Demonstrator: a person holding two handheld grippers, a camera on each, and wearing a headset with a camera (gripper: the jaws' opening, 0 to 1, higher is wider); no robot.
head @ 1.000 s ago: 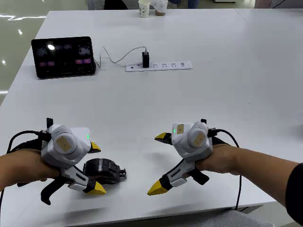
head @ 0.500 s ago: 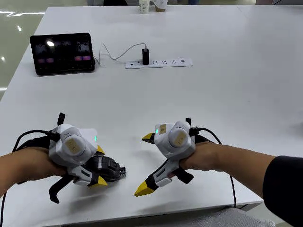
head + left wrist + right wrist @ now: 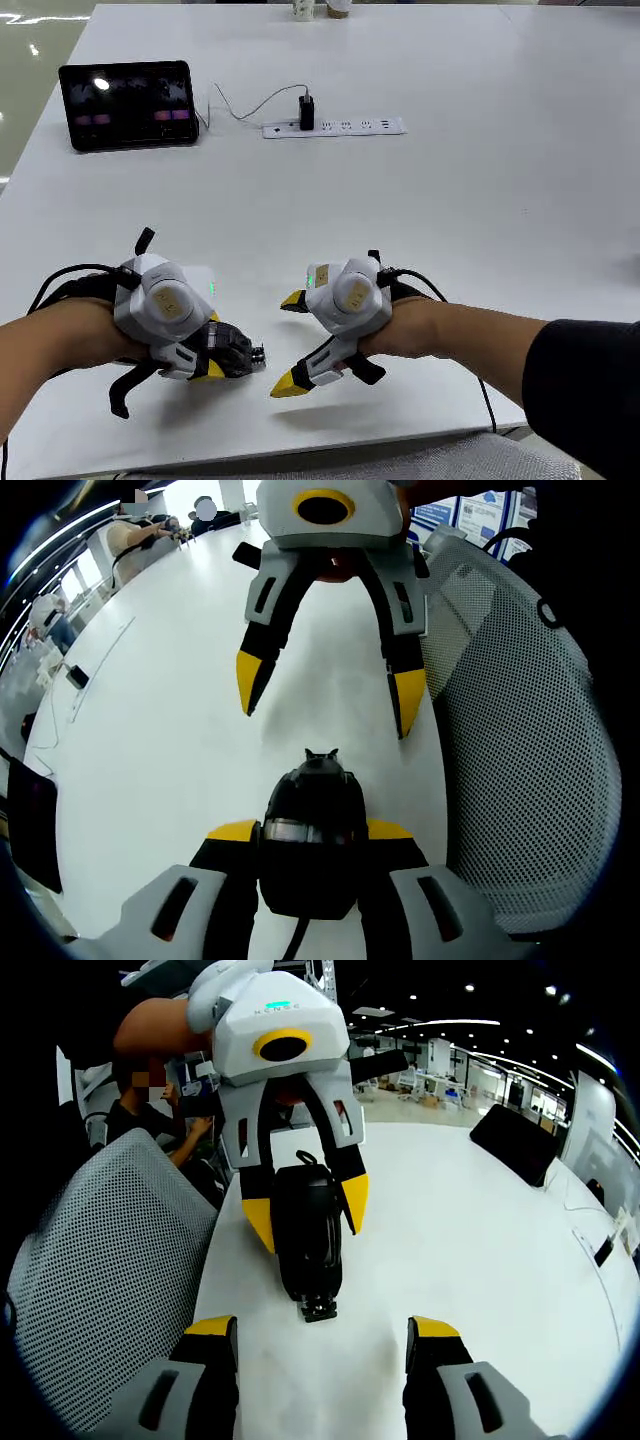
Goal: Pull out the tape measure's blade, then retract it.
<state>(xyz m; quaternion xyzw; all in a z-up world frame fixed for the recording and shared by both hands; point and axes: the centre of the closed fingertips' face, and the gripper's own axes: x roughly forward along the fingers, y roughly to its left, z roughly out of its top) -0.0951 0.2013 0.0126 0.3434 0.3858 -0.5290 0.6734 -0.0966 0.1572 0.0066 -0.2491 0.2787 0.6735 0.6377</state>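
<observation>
While the left gripper (image 3: 311,832) clenched the tape measure (image 3: 312,800) between its jaws, the right gripper (image 3: 321,1328) gaped just before the blade tip (image 3: 318,1309).

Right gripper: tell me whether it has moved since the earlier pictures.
Yes. Judged against the power strip, which hardly shifts in the head view, the right gripper has moved left, closer to the tape measure.

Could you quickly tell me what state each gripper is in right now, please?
The left gripper is shut on the tape measure.
The right gripper is open, holding nothing, pointed at the blade tip.
</observation>
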